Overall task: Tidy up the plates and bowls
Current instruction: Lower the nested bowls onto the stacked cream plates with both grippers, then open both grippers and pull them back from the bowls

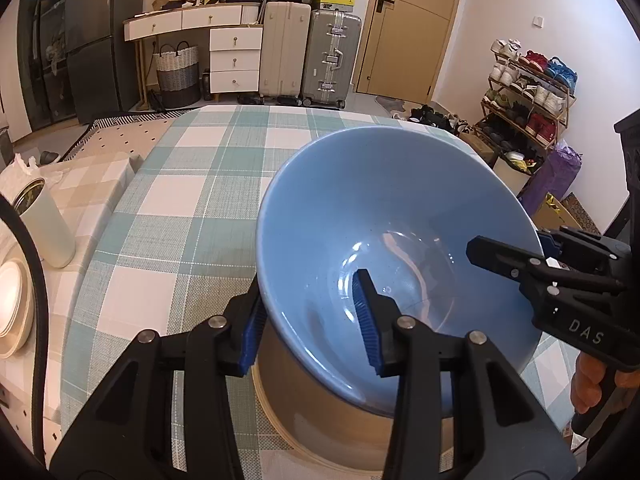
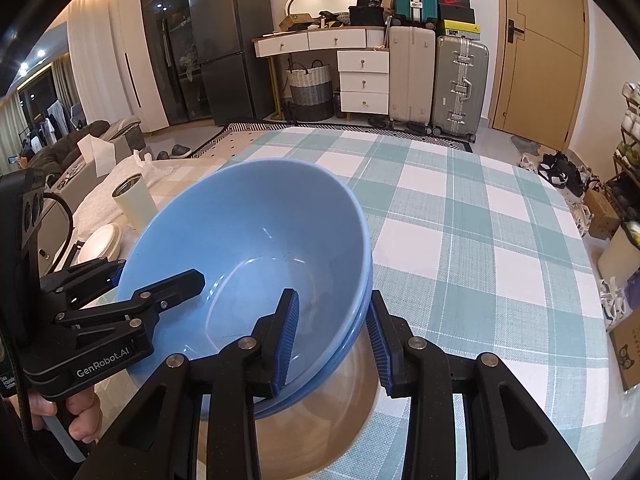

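Note:
A blue bowl (image 1: 400,220) (image 2: 248,232) sits nested in a second blue bowl whose rim (image 2: 360,328) shows just under it, with a tan bowl (image 1: 320,412) (image 2: 320,420) below. My left gripper (image 1: 310,316) straddles the bowl's left rim, one pad inside and one outside, with gaps to the wall. My right gripper (image 2: 334,338) straddles the right rim the same way. Each gripper shows in the other's view: the right one (image 1: 516,258) and the left one (image 2: 160,284).
The bowls stand on a table with a teal-and-white checked cloth (image 1: 192,184) (image 2: 480,240). A white cylindrical canister (image 1: 44,224) (image 2: 134,200) and stacked white plates (image 1: 12,308) (image 2: 102,240) lie to the left. Suitcases, drawers and a shoe rack stand behind.

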Demonstrator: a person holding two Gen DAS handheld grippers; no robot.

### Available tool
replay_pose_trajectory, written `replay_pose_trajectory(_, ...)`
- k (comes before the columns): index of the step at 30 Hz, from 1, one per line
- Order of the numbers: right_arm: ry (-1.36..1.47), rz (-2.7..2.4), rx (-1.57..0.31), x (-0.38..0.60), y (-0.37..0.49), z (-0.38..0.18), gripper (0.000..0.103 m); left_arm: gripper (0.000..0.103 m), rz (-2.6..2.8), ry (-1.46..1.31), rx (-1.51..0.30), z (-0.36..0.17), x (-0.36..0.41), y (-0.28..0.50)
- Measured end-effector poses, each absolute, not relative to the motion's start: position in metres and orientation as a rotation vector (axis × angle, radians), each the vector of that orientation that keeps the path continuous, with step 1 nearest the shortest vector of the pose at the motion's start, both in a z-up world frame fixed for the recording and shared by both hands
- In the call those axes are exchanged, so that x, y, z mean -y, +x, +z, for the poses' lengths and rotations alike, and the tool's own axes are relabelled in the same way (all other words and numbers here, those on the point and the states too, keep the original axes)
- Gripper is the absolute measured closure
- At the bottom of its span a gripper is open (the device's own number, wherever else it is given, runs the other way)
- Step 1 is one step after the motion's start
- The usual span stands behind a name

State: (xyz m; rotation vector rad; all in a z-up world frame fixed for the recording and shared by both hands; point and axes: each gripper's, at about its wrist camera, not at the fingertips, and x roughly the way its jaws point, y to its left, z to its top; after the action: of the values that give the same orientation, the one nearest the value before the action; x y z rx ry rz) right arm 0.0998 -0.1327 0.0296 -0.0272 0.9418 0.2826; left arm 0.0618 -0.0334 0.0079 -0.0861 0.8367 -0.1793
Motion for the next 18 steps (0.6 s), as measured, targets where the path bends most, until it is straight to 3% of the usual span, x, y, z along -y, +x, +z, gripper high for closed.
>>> replay_pose_trajectory(5, -0.037, 0.287, -0.937, 0.133, 0.099, 0.030, 0.066, 0.065, -0.173, -0.073, -0.831, 0.009, 0.034, 0.062)
replay_pose_trajectory(7, -0.040, 0.284, -0.931, 0.134, 0.099, 0.030, 0.057, 0.063, -0.165, -0.057, -0.822, 0.011, 0.033, 0.060)
replay_pose_trajectory(11, -0.045, 0.288, -0.924, 0.137, 0.097, 0.031, 0.046, 0.047, -0.152, -0.037, -0.798, 0.018, 0.029, 0.057)
replay_pose_trajectory(15, -0.028, 0.299, -0.901, 0.143, 0.093, 0.033, 0.026, 0.027, -0.160, -0.034, -0.758, 0.029, 0.022, 0.051)
replay_pose_trajectory(18, -0.030, 0.316, -0.871, 0.147, 0.089, 0.036, 0.016, 0.026, -0.158, -0.013, -0.726, 0.038, 0.019, 0.045)
